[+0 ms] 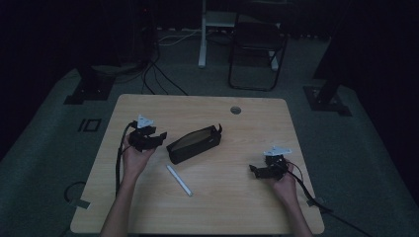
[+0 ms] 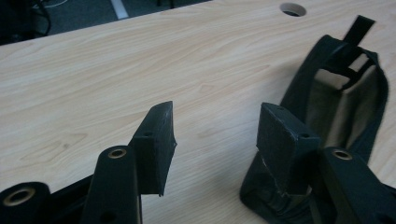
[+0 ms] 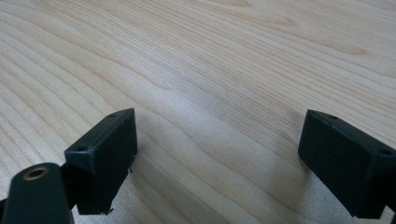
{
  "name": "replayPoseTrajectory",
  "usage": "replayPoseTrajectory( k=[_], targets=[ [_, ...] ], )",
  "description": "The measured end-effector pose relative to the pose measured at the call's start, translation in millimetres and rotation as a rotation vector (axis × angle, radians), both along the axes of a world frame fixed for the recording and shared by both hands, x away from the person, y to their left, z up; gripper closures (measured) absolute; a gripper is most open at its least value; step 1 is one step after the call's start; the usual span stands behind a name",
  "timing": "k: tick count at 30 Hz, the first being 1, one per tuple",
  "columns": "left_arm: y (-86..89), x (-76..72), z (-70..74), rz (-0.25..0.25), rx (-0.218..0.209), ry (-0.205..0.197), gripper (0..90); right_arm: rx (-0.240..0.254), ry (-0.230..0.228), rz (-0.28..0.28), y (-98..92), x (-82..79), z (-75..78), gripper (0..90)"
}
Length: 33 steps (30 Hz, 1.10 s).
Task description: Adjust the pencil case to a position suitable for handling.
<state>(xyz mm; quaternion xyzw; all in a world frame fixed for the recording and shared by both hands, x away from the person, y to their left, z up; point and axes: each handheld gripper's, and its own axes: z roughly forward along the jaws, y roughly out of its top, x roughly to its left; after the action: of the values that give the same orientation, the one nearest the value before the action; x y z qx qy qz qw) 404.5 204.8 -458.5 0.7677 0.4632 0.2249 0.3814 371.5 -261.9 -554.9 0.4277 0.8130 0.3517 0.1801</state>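
Black and unzipped, the pouch (image 1: 194, 143) lies mid-surface (image 1: 247, 197) with the white pen (image 1: 179, 180) just in front, so you hold your left hand-held gripper (image 1: 148, 139) released beside its end and your right hand-held gripper (image 1: 264, 170) released, well apart.

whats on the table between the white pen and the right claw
Nothing: in the high view, bare wood lies between the white pen and the right claw. The right gripper view also shows bare table ahead of its open jaws.
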Motion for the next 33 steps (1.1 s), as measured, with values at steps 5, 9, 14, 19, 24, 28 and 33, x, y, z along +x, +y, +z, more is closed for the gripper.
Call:
replayPoseTrajectory(
  k=[5, 9, 14, 19, 24, 28, 33],
  targets=[
    [-10.0, -0.4, 0.4, -0.038, 0.005, 0.003, 47.0, 0.000, 0.000, -0.001, 0.0, 0.0, 0.0, 11.9],
    [-16.7, -1.2, -0.7, -0.066, 0.009, 0.009, 47.1, 0.000, 0.000, -0.001, -0.1, 0.0, 0.0, 11.9],
    [-24.1, -2.2, -4.4, -0.094, 0.013, 0.022, 47.3, 0.000, 0.000, -0.004, -0.1, 0.1, 0.0, 11.9],
    [-30.3, -3.7, -9.7, -0.116, 0.016, 0.037, 48.5, 0.000, 0.000, -0.007, -0.2, 0.1, 0.0, 11.9],
    [-36.4, -2.6, -17.7, -0.137, 0.033, 0.065, 50.6, 0.000, 0.000, -0.006, -0.2, 0.1, 0.0, 11.9],
    [-40.9, -1.8, -24.5, -0.159, 0.039, 0.084, 53.5, 0.000, 0.000, -0.007, -0.2, 0.1, 0.0, 11.9],
    [-46.1, -4.0, -27.6, -0.187, 0.062, 0.085, 62.1, 0.000, 0.000, -0.006, -0.2, 0.1, 0.0, 11.9]
  ],
)
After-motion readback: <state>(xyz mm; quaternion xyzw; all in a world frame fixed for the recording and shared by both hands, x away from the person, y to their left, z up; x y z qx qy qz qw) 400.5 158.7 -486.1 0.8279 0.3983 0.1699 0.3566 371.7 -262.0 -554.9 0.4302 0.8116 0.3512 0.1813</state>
